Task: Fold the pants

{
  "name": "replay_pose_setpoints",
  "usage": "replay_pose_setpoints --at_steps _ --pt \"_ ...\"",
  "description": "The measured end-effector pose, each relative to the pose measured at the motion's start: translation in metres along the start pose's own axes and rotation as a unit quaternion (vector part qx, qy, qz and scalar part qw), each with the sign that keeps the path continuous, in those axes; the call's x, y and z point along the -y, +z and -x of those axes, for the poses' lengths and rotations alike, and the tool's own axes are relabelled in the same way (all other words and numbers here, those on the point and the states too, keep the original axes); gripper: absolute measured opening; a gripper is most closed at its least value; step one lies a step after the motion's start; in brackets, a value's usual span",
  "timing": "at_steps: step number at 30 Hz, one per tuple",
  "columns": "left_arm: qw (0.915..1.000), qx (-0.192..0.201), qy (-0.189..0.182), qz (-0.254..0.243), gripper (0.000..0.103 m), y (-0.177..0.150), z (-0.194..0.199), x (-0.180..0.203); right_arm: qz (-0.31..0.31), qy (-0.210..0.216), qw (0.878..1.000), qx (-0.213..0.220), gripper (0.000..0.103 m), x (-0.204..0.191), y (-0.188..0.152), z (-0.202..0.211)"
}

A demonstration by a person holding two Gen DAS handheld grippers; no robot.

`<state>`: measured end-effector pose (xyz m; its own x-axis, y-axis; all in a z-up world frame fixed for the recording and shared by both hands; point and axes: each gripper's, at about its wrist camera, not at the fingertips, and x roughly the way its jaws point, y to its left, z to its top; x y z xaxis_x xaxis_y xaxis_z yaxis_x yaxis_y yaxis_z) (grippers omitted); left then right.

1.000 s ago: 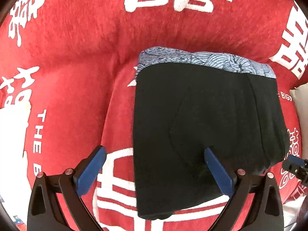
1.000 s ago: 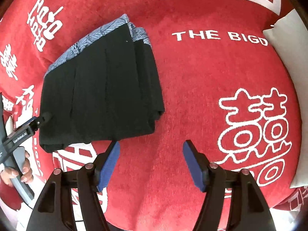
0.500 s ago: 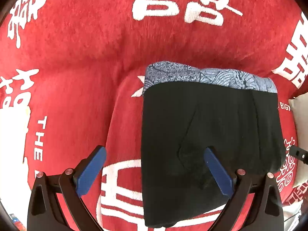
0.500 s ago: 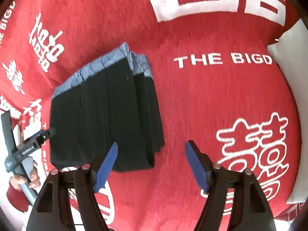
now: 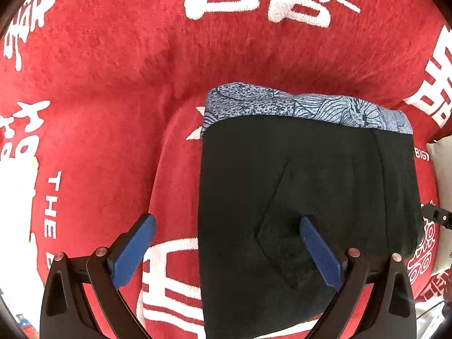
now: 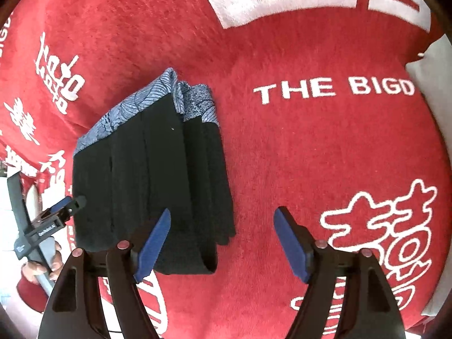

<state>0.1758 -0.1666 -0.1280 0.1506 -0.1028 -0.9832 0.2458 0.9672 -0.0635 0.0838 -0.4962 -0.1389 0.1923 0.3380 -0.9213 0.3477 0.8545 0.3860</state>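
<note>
The black pants (image 5: 305, 197) lie folded into a compact stack on the red blanket (image 5: 113, 84), with a blue-grey patterned waistband (image 5: 305, 107) at the far edge. They also show in the right wrist view (image 6: 152, 175). My left gripper (image 5: 226, 243) is open and empty, hovering over the stack's near left part. My right gripper (image 6: 223, 240) is open and empty, above the stack's near right corner. The left gripper also appears at the left of the right wrist view (image 6: 56, 212).
The red blanket (image 6: 310, 155) with white characters and lettering covers the whole surface. A white pillow (image 6: 432, 84) lies at the right edge. A hand (image 6: 42, 265) holds the left gripper's handle.
Both grippers have drawn back a little from the folded pants and stayed open. The stack has not moved.
</note>
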Motion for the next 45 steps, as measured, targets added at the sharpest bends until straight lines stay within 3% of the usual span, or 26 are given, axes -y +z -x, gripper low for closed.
replay_pose_setpoints --at_steps 6,9,13,21,31,36,38,42,45 --pt "0.9995 -0.004 -0.031 -0.006 0.102 0.01 -0.009 -0.005 -0.003 0.054 0.998 -0.013 0.081 0.009 0.01 -0.009" --pt "0.9978 -0.011 -0.065 -0.01 0.102 0.017 -0.012 -0.014 -0.006 0.077 0.997 -0.021 0.081 0.015 0.015 -0.014" --pt "0.9927 -0.044 -0.112 -0.01 0.102 0.022 -0.027 -0.024 -0.013 0.09 0.995 -0.028 0.081 0.024 0.023 -0.021" --pt "0.9834 -0.072 -0.166 0.012 0.102 0.028 -0.06 -0.032 -0.011 0.155 0.986 -0.057 0.081 0.022 0.035 -0.046" --pt "0.978 -0.077 -0.194 -0.013 0.102 0.035 -0.078 -0.008 0.046 0.204 0.975 -0.071 0.081 0.008 0.055 -0.066" --pt "0.9818 -0.066 -0.178 -0.009 0.102 0.034 -0.063 0.007 0.049 0.19 0.976 -0.091 0.081 -0.002 0.059 -0.075" --pt "0.9826 -0.05 -0.179 -0.004 0.093 0.032 -0.057 0.01 0.041 0.18 0.979 -0.091 0.077 -0.004 0.058 -0.074" --pt "0.9839 -0.023 -0.177 -0.013 0.071 0.028 -0.039 0.015 0.035 0.176 0.981 -0.078 0.053 -0.008 0.052 -0.062" --pt "0.9827 -0.014 -0.184 -0.009 0.064 0.028 -0.029 0.012 0.017 0.191 0.979 -0.068 0.046 -0.009 0.048 -0.05"
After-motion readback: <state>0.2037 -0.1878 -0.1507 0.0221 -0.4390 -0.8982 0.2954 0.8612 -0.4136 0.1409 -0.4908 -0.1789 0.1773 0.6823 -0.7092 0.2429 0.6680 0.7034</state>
